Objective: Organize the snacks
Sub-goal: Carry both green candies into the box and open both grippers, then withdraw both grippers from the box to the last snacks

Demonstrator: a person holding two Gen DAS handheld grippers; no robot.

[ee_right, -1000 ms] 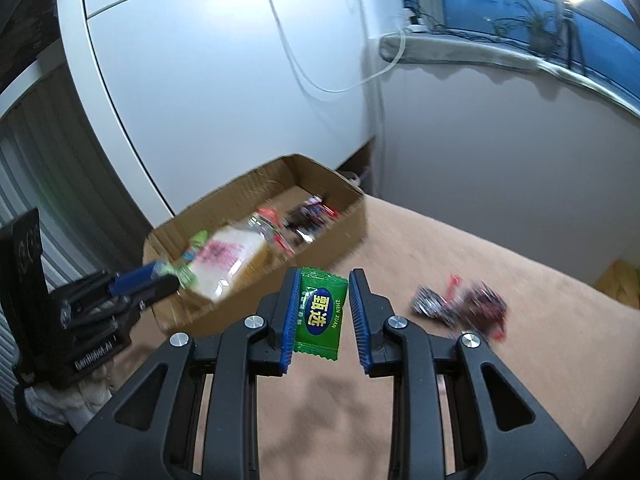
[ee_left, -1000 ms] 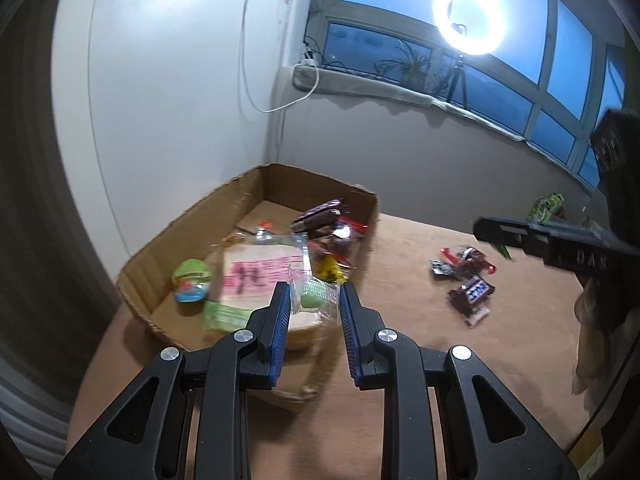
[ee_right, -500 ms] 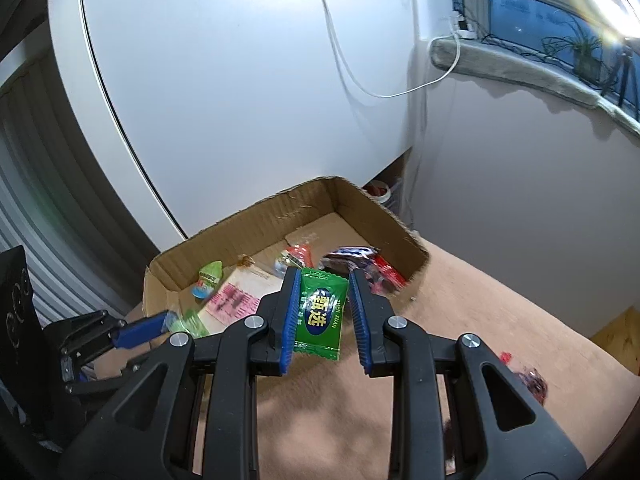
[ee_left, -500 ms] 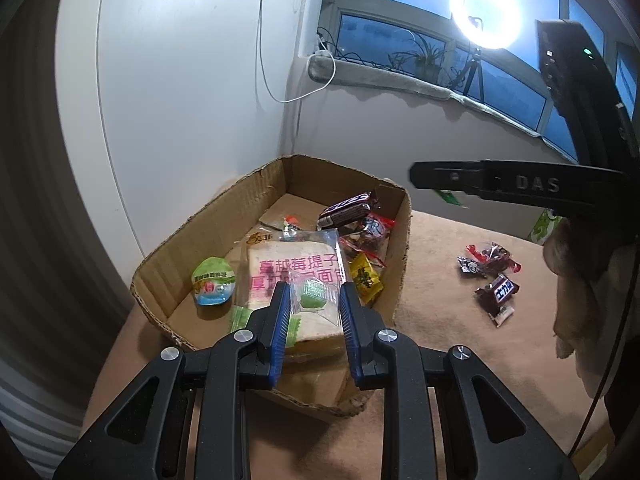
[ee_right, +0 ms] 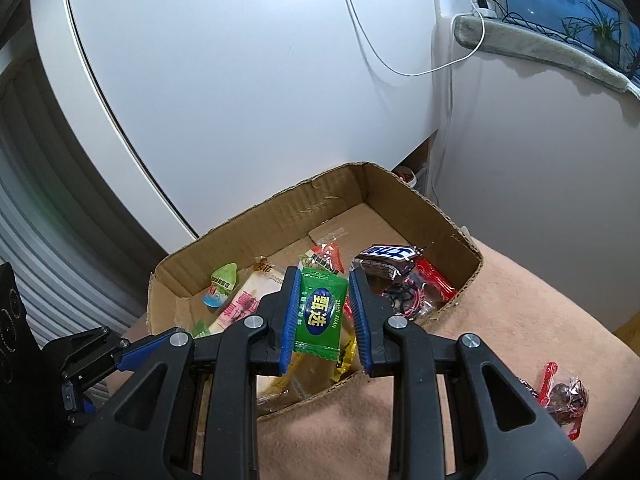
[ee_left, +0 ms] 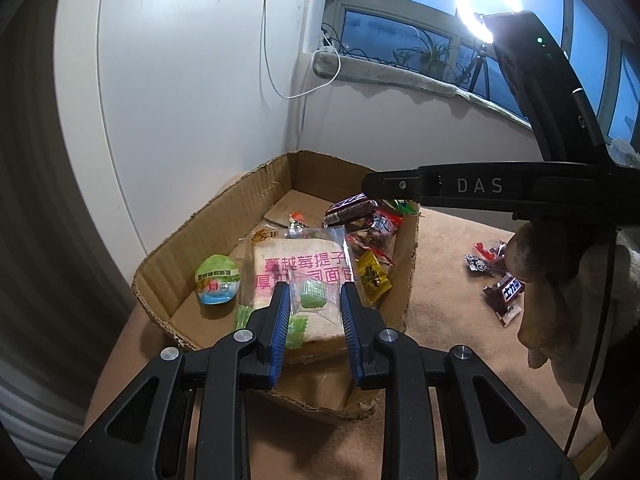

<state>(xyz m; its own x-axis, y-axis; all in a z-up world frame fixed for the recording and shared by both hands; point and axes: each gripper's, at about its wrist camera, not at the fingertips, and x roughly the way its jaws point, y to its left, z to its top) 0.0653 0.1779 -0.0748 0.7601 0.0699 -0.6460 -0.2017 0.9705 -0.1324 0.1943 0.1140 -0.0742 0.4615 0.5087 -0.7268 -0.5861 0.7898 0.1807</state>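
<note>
A cardboard box (ee_left: 224,216) (ee_right: 256,220) sits on the tan table and holds several snacks, among them a bread pack with pink lettering (ee_left: 304,268) and a chocolate bar (ee_right: 390,256). My left gripper (ee_left: 314,300) is shut on a clear packet with a green sweet (ee_left: 314,295), above the box's near edge. My right gripper (ee_right: 324,312) is shut on a green sachet (ee_right: 320,314), over the box's near side. The right gripper also shows in the left wrist view (ee_left: 400,188), above the box's far right corner.
Loose wrapped sweets lie on the table right of the box (ee_left: 500,280) (ee_right: 564,396). A white cabinet wall (ee_right: 240,80) stands behind the box. A window sill (ee_left: 400,74) and a ring light (ee_left: 486,4) are at the back.
Both grippers have moved toward the box with their packets still held. The right gripper has swung from the loose sweets to over the box.
</note>
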